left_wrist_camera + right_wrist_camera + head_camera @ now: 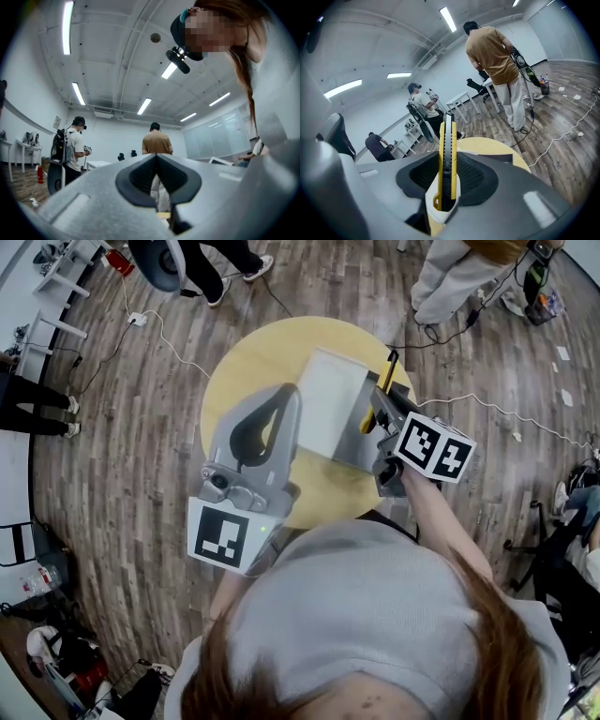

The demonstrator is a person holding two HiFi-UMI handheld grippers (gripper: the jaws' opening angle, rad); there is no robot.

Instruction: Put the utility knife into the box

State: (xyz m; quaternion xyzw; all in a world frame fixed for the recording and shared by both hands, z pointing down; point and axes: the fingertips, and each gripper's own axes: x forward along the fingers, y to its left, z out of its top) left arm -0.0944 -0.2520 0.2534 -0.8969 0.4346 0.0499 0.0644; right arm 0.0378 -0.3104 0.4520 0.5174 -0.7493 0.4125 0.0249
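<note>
Head view: the left claw [284, 399] reaches over the round table's [234, 362] near-left edge, just beside the white box [328, 404]. The right claw [377, 404] slants down at the box's right side, with the utility knife [388, 369] jutting past it.

Left gripper view: the left claw [157, 159] points roughly level, pads together, empty.

Right gripper view: the right claw [449, 176] is clamped on the yellow utility knife [446, 140], which stands on edge.

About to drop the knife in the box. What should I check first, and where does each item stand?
1. Utility knife clamped in right gripper: ok.
2. Knife lined up over box: cannot tell; it shows at the box's right edge.
3. Box open on top: cannot tell.
4. Box standing on table: ok.
5. Left gripper shut and empty: ok.
</note>
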